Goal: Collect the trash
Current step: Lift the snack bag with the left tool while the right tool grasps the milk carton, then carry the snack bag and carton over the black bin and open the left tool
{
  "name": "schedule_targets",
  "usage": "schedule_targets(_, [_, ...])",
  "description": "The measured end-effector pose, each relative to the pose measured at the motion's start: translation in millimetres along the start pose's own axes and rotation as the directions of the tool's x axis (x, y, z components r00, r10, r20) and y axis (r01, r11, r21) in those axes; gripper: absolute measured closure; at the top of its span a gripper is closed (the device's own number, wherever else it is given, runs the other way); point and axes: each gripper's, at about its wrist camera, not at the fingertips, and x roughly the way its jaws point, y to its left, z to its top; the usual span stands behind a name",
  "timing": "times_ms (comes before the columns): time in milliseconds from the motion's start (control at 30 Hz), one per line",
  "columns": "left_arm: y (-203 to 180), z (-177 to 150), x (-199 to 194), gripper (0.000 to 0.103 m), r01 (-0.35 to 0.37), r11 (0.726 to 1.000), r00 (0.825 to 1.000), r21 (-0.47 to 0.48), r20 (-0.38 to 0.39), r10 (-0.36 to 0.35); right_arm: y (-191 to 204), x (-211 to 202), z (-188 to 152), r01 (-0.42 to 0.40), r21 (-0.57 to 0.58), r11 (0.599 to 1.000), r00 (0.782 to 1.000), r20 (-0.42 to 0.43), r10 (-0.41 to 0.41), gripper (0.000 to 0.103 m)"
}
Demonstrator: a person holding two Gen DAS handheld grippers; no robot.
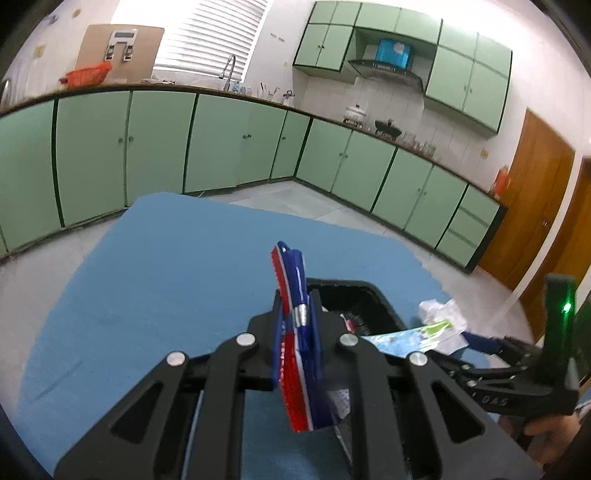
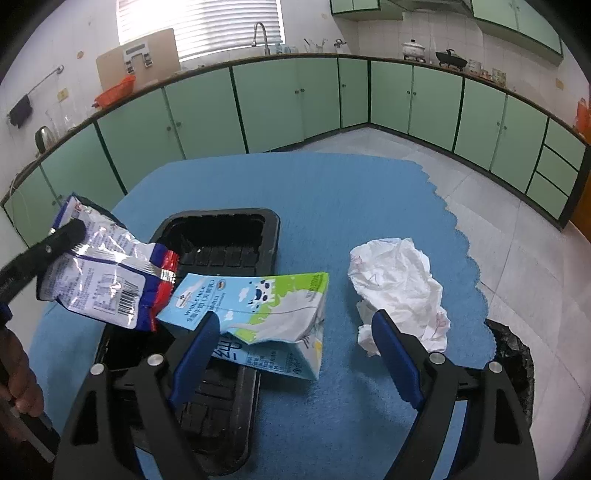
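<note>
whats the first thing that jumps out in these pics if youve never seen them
The shiny red, blue and silver wrapper stands out first, pinched in the left gripper and lifted over the black tray. Next to it a flattened milk carton lies partly on the tray, with the right gripper wide open just in front of it. To the right a crumpled white paper sits on the blue mat.

The place is a home kitchen. Pale green cabinets with dark trim run under a long countertop, with a curved metal sink tap at twelve o'clock before a slatted window blind. A white lidded pot and black wok stand at one o'clock.
</note>
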Motion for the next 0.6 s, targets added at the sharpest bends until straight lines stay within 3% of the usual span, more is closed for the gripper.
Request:
schedule_targets(100, [-5.5, 1.5, 3.1, 0.091, -0.015, 1.0, 1.0, 0.023, -0.009, 0.015, -3.7, 0.6, 0.2, -0.019, 0.018, 1.0, 1.0, -0.014, 0.019, 0.022])
schedule_targets(167, [-6.7, 1.9, 3.9, 0.091, -0.024, 0.999, 1.0, 0.028, -0.013, 0.025, -5.4, -0.2, 0.3, -0.06, 0.029, 0.998, 0.998, -0.019, 0.061, 0.045])
schedule_targets(300, [-9.9, 3.4, 2.5, 0.091, -0.034, 0.998, 0.999, 0.048, -0.009, 0.035, -6.6, -8.9, 2.6, -0.093, 0.038, 0.995, 0.996, 0.004, 0.093, 0.057])
schedule_targets(367, [-12.6, 3.6, 2.2, 0.091, -0.036, 0.998, 0.999, 0.057, -0.006, 0.036, -9.3, -18.1, 5.6, -0.106, 0.051, 0.993, 0.994, 0.032, 0.104, 0.07])
schedule_targets(600, [-27.1, 3.3, -5.2, 0.091, -0.022, 0.997, 1.0, 0.073, 0.006, 0.021, -10.1, -44.7, 9.2, -0.112, 0.019, 0.994, 0.989, 0.103, 0.11, 0.072])
